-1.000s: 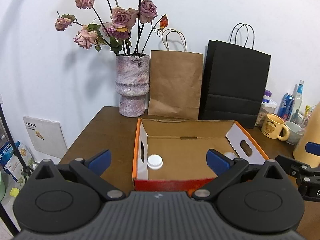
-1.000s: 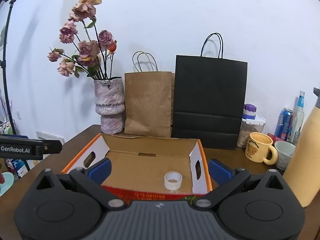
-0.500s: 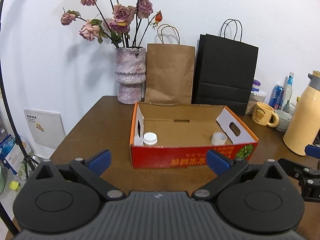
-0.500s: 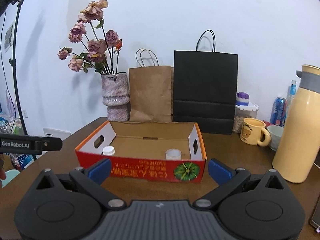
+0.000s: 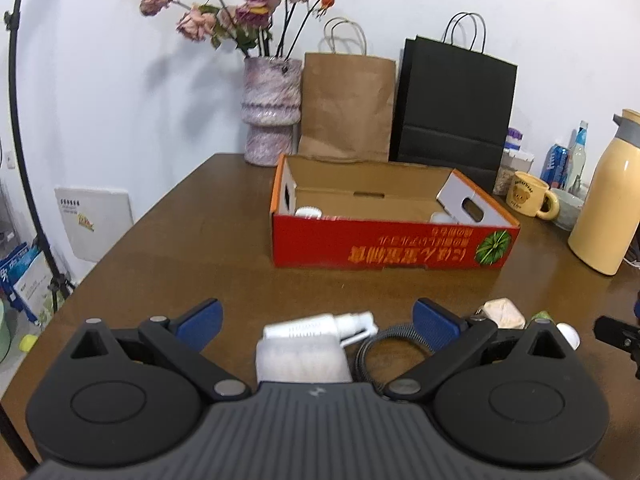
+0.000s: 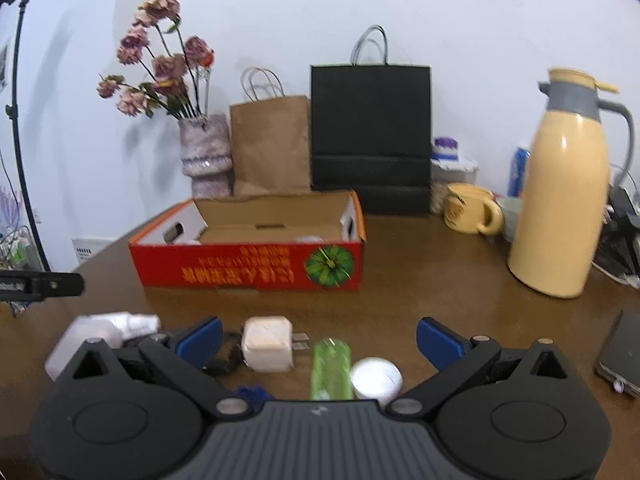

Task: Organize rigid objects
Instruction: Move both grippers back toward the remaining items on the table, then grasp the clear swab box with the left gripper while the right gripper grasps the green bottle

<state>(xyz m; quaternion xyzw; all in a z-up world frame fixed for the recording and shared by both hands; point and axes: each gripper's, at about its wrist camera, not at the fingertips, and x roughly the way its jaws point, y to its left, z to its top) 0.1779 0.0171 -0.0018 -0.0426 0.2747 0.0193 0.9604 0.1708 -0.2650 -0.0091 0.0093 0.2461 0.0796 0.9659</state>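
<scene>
A red cardboard box (image 5: pixel 392 240) (image 6: pixel 248 268) stands open in the middle of the brown table, with a white cap (image 5: pixel 308 212) at its left end and another white cap (image 5: pixel 442 218) at its right end. My left gripper (image 5: pixel 318 316) is open above a white spray bottle (image 5: pixel 316 332) and a black coiled cable (image 5: pixel 384 348). My right gripper (image 6: pixel 319 340) is open over a white charger plug (image 6: pixel 266 342), a green bottle (image 6: pixel 331 368) and a white round lid (image 6: pixel 376 378). Neither gripper holds anything.
A flower vase (image 5: pixel 272 120), a brown paper bag (image 5: pixel 346 108) and a black bag (image 5: pixel 456 104) line the wall behind the box. A yellow thermos (image 6: pixel 560 200), a mug (image 6: pixel 470 208) and a phone (image 6: pixel 622 352) stand on the right.
Both grippers have pulled back from over the box toward the table's near edge. The loose items on the near table have come into view between the fingers.
</scene>
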